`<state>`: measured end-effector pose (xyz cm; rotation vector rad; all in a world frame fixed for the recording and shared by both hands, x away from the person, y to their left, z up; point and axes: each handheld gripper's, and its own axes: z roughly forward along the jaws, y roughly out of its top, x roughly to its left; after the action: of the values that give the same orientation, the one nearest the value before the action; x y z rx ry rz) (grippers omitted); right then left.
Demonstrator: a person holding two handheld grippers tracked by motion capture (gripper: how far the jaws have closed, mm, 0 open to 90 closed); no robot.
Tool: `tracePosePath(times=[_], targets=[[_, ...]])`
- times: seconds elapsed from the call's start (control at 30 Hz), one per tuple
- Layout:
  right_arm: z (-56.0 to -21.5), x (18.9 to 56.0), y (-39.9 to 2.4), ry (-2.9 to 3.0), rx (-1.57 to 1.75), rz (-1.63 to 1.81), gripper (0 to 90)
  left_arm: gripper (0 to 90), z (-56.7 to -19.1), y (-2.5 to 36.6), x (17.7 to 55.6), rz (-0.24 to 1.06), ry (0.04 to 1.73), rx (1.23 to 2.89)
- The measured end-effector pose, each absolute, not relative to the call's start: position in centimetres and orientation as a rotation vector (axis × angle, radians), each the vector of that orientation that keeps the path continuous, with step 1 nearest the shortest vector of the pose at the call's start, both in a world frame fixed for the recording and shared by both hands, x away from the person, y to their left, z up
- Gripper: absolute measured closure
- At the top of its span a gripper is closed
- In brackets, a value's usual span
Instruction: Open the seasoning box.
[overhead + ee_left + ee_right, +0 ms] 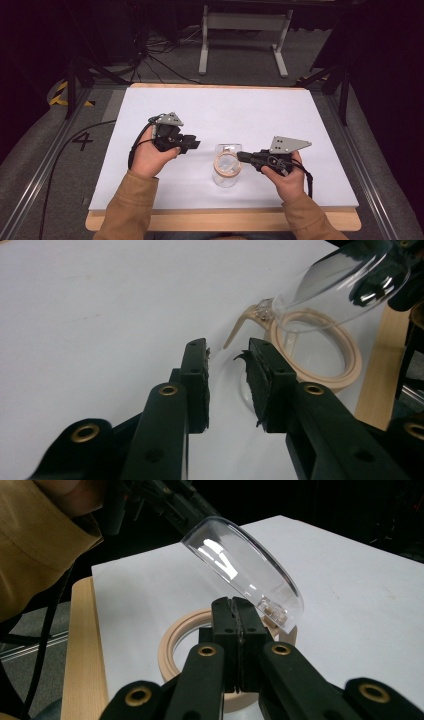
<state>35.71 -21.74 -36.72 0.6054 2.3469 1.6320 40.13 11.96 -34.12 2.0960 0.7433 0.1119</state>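
Left tool (192, 144) parted and empty; right tool (241, 156) clamped together.

Jar (227, 175): stands near the front middle of the bench (250, 110). Lid (228, 148): tilted up behind the jar's rim. Left tongs (192, 144): left of the jar, apart from it. Right tongs (240, 155): at the jar's right rim, touching it.

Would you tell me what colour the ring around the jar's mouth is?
Pale beige ring; clearest in the right gripper view.
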Motion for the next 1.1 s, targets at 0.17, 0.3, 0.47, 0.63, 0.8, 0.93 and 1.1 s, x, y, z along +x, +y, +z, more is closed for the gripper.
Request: tracePosePath(times=[0.17,0.3,0.47,0.63,0.8,0.93,1.1], targets=[[-36.3,36.1,-21.7,2.344,0.590,1.598,90.0,71.8,-34.4,12.9,39.3,0.125,0.768,2.090],[-36.1,36.7,-21.7,2.345,0.586,1.592,90.0,71.8,-34.5,14.0,38.8,0.145,0.795,2.085],[-36.0,37.3,-21.7,2.344,0.590,1.591,90.0,71.6,-34.6,15.0,38.2,0.142,0.819,2.080],[-36.1,37.9,-21.8,2.341,0.609,1.587,90.0,70.8,-34.8,15.8,38.0,0.129,0.849,2.088],[-36.3,38.6,-22.0,2.332,0.645,1.566,90.0,70.1,-35.2,16.3,37.7,0.118,0.874,2.093],[-36.3,38.8,-22.0,2.335,0.654,1.561,90.0,69.5,-35.3,16.5,37.6,0.110,0.889,2.081],[-36.2,38.6,-21.9,2.335,0.644,1.564,90.0,69.0,-35.3,16.4,37.7,0.107,0.884,2.090]])
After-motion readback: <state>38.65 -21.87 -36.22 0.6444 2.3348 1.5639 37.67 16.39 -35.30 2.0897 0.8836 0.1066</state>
